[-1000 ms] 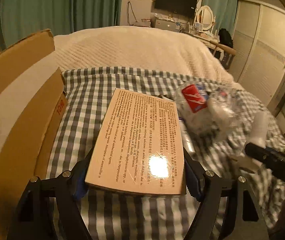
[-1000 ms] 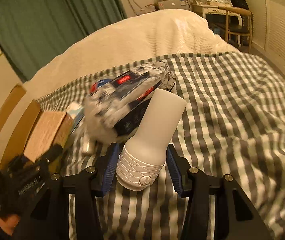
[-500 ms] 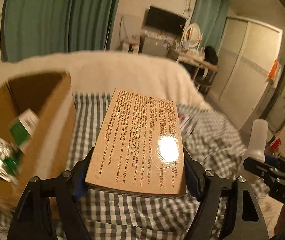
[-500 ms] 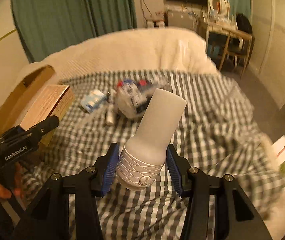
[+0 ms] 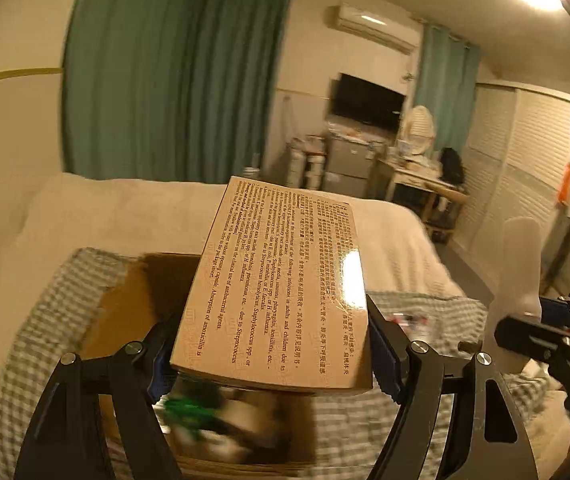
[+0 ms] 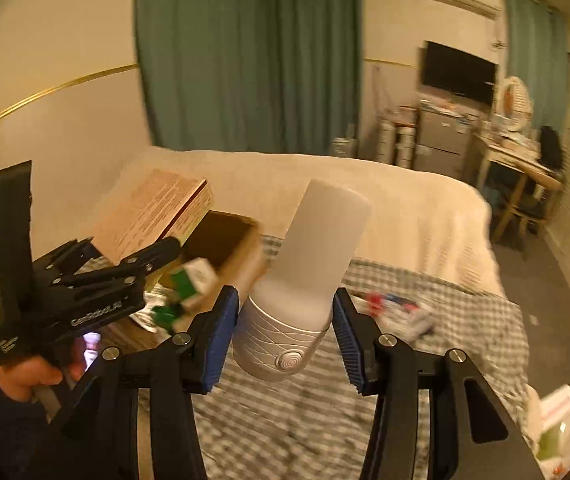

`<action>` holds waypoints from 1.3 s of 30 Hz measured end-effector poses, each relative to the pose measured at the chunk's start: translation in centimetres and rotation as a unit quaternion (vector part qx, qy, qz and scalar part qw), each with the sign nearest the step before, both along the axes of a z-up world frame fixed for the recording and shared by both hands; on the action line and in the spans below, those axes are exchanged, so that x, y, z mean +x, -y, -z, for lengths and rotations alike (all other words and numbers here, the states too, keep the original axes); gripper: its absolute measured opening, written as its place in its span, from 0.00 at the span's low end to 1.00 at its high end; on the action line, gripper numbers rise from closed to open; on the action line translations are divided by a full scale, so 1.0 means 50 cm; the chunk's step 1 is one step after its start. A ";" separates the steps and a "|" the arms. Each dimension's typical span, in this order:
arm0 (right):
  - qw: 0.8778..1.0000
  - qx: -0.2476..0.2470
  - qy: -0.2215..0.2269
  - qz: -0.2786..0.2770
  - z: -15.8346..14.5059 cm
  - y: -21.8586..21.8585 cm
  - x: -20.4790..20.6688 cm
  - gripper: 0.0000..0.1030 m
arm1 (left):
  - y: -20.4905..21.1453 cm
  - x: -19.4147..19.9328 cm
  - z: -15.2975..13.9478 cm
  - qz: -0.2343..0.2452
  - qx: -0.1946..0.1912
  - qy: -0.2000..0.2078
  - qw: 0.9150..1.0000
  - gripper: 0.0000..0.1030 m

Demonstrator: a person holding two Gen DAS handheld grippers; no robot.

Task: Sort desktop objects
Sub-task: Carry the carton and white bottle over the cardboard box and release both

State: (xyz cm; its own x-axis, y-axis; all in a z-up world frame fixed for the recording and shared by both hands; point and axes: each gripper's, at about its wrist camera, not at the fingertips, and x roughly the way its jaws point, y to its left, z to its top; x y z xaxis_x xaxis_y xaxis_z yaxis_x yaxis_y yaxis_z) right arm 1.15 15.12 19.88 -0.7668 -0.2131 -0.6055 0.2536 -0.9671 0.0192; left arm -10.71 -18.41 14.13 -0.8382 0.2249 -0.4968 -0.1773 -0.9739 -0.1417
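My left gripper (image 5: 271,356) is shut on a tan medicine box (image 5: 281,288) printed with text and holds it in the air above an open cardboard box (image 5: 133,312). The medicine box also shows in the right wrist view (image 6: 153,212). My right gripper (image 6: 285,336) is shut on a white bottle-shaped device (image 6: 305,272) with a ribbed base and holds it up, to the right of the cardboard box (image 6: 229,248). The device shows at the right edge of the left wrist view (image 5: 519,272).
The cardboard box holds green and white packages (image 6: 189,284). A grey checked cloth (image 6: 465,340) covers the bed, with a clear packet of small items (image 6: 401,312) on it. A white plastic bag (image 6: 557,428) lies at lower right. Desk and TV stand far behind.
Both grippers have risen with their loads and the left one has swung left over the cardboard box. The right gripper has moved left toward the box too.
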 end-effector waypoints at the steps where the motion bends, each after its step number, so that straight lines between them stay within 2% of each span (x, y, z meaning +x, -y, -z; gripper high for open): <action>1: 1.000 0.000 0.003 -0.014 0.004 0.035 -0.017 0.46 | 0.023 -0.006 0.004 -0.009 -0.004 0.001 1.000 0.77; 3: 0.999 -0.001 0.009 -0.033 0.015 0.084 -0.040 0.46 | 0.077 -0.020 0.029 -0.027 -0.010 0.009 1.000 0.77; 7: 0.997 -0.014 0.043 -0.069 0.080 0.177 -0.106 0.46 | 0.135 -0.054 0.110 -0.047 -0.024 0.044 0.998 0.77; 12: 0.990 -0.028 0.109 -0.084 0.193 0.253 -0.183 0.46 | 0.141 -0.086 0.222 -0.030 -0.024 0.108 0.993 0.77; 15: 0.990 -0.024 0.116 -0.077 0.225 0.259 -0.201 0.47 | 0.125 -0.082 0.245 -0.021 -0.037 0.124 0.991 0.78; 16: 0.991 -0.022 0.110 -0.070 0.227 0.257 -0.203 0.47 | 0.119 -0.079 0.244 -0.016 -0.040 0.125 0.991 0.80; 18: 0.993 -0.024 0.101 -0.056 0.219 0.236 -0.204 0.62 | 0.098 -0.067 0.230 -0.018 -0.047 0.128 0.991 0.84; 19: 0.993 -0.031 0.098 -0.051 0.211 0.222 -0.198 0.64 | 0.093 -0.064 0.219 -0.023 -0.047 0.127 0.990 0.88; 21: 0.994 -0.042 0.091 -0.041 0.190 0.203 -0.187 0.64 | 0.082 -0.051 0.186 -0.034 -0.037 0.117 0.992 0.89; 25: 0.998 -0.044 0.052 -0.016 0.110 0.128 -0.140 0.65 | 0.045 -0.010 0.095 -0.028 -0.018 0.085 0.996 0.90; 30: 1.000 -0.020 -0.008 0.011 0.025 0.042 -0.057 0.65 | -0.042 0.059 -0.010 -0.028 -0.027 0.019 0.999 0.97; 32: 0.999 -0.016 -0.028 0.022 -0.010 0.001 -0.016 0.65 | -0.077 0.078 -0.037 -0.022 -0.024 0.006 0.999 0.99; 34: 0.998 -0.010 -0.050 0.039 -0.043 -0.043 0.027 0.66 | -0.117 0.090 -0.056 -0.017 -0.019 0.000 1.000 1.00; 39: 0.993 0.003 -0.089 0.073 -0.084 -0.127 0.092 0.79 | -0.221 0.101 -0.054 -0.005 -0.014 -0.002 1.000 1.00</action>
State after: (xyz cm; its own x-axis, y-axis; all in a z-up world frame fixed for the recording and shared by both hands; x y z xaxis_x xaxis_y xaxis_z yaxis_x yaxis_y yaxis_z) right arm 5.78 21.48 24.08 -0.8845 -0.0885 -0.4581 0.1096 -0.9938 -0.0197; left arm -5.64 -7.37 16.81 -0.8418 0.2029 -0.5003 -0.1688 -0.9791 -0.1130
